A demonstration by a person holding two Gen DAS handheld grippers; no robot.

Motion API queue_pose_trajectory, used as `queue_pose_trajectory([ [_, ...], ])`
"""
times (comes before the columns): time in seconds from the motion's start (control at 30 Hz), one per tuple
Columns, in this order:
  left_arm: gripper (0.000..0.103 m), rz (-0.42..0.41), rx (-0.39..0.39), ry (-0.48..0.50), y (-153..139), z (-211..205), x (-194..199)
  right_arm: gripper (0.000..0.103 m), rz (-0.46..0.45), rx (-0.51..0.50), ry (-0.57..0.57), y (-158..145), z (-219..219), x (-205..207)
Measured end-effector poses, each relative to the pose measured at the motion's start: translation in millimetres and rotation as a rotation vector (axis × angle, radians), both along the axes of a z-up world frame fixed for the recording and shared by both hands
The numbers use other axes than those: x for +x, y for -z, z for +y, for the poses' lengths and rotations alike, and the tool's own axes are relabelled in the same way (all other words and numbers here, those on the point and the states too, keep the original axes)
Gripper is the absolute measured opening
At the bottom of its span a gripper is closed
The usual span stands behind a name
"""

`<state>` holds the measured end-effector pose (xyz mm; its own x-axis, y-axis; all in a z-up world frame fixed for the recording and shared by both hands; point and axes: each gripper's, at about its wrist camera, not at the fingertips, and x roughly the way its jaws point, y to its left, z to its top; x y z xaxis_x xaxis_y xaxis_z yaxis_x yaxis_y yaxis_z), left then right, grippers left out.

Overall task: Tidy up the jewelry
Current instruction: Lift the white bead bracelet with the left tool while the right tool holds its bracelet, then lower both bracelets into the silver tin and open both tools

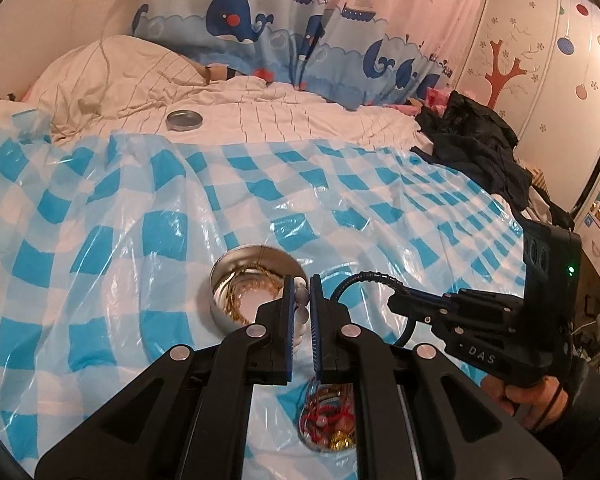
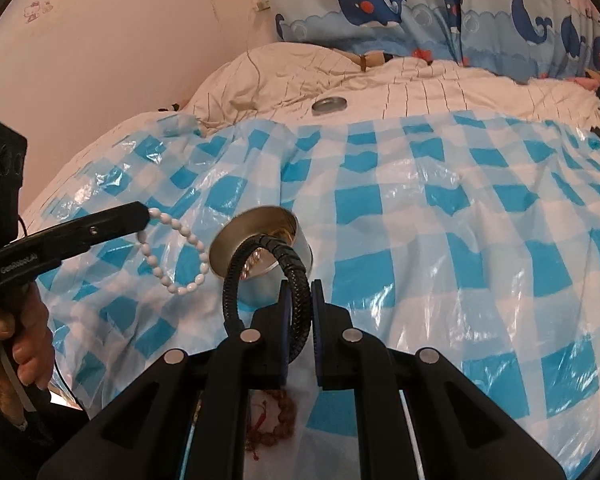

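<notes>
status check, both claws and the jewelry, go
left claw shut on white bead bracelet. right claw shut on black braided cord. open tin close ahead, gold chains inside. nothing in the way.

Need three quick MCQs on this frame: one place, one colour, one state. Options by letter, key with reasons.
1. Where does the tin lid lie?
A. on the striped white bedding
B. inside the open tin
C. on the dark clothes

2. What colour is the bead bracelet?
A. red
B. white
C. gold

3. What is the right hand-held gripper doing?
A. open, empty
B. shut on the tin
C. shut on the black braided bracelet

Key: 1 A, it sits beyond the checked sheet; 2 B, white beads hang from the left hand-held gripper; 3 C, the braid runs between its fingers.
</notes>
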<state>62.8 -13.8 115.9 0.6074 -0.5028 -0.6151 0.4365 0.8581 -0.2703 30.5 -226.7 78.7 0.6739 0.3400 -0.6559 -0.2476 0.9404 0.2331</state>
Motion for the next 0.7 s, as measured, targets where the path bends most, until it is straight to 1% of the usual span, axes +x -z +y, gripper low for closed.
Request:
queue_pose_trajectory([
  [0.2,0.006,-0.003,-0.050,0.002,0,-13,22,0.010,-0.007,0.011,0.002,-1,-1,13],
  [0.3,0.007,0.011,-0.081,-0.032,6,-15,37,0.010,-0.003,0.020,0.008,-1,-3,20],
  [0.33,0.007,0.034,-0.075,-0.070,15,-14,47,0.010,-0.003,0.019,0.011,0,-3,23],
  [0.37,0.007,0.063,-0.041,-0.117,26,-13,57,0.010,-0.003,0.018,0.013,0,-3,24],
  [0.4,0.008,0.121,0.000,-0.156,41,-11,67,0.010,0.001,0.019,0.017,1,-4,25],
  [0.43,0.008,0.182,0.011,-0.171,54,-8,73,0.010,0.007,0.021,0.020,3,-5,27],
  [0.47,0.008,0.235,0.008,-0.195,65,-2,77,0.010,0.011,0.024,0.021,4,-5,28],
  [0.5,0.008,0.264,-0.001,-0.224,70,6,77,0.010,0.015,0.027,0.021,6,-5,29],
  [0.53,0.010,0.260,-0.011,-0.230,69,12,73,0.010,0.016,0.029,0.020,6,-4,30],
  [0.6,0.020,0.203,0.002,-0.234,56,22,61,0.010,0.008,0.031,0.009,4,2,31],
  [0.67,0.044,0.133,0.003,-0.259,41,37,47,0.010,-0.002,0.024,-0.002,0,11,34],
  [0.7,0.046,0.111,-0.002,-0.272,37,44,41,0.010,-0.005,0.023,-0.014,-2,18,38],
])
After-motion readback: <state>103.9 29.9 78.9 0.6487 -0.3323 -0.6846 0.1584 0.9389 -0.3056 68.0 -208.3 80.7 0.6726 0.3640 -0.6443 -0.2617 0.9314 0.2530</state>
